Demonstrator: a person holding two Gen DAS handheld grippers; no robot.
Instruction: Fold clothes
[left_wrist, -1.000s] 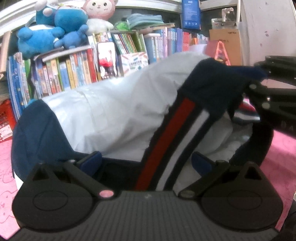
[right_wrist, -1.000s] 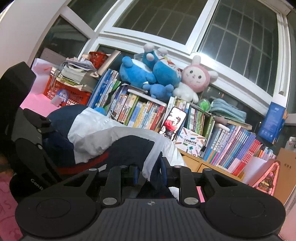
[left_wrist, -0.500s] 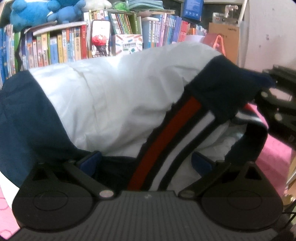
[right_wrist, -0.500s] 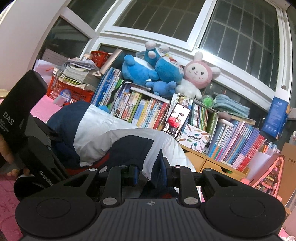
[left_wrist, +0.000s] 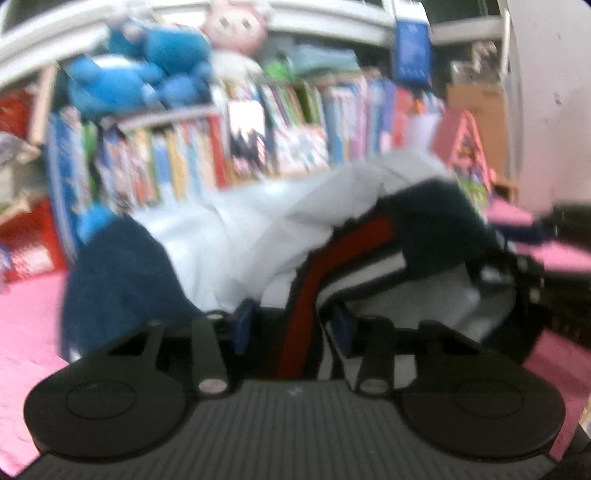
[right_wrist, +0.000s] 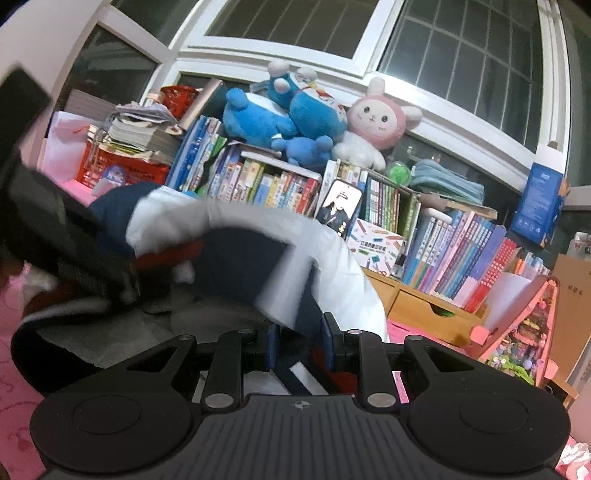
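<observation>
Pink mat (left_wrist: 26, 332) carries a bunched white, navy and red-striped fabric garment (left_wrist: 258, 236), striped edge between the closing left gripper (left_wrist: 291, 328) blue pads, another fold pinched in the narrow right gripper (right_wrist: 299, 343).

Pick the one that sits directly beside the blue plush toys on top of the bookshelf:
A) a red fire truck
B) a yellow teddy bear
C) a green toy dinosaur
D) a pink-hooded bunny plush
D: the pink-hooded bunny plush leans against the blue plush toys on top of the bookshelf.
</observation>
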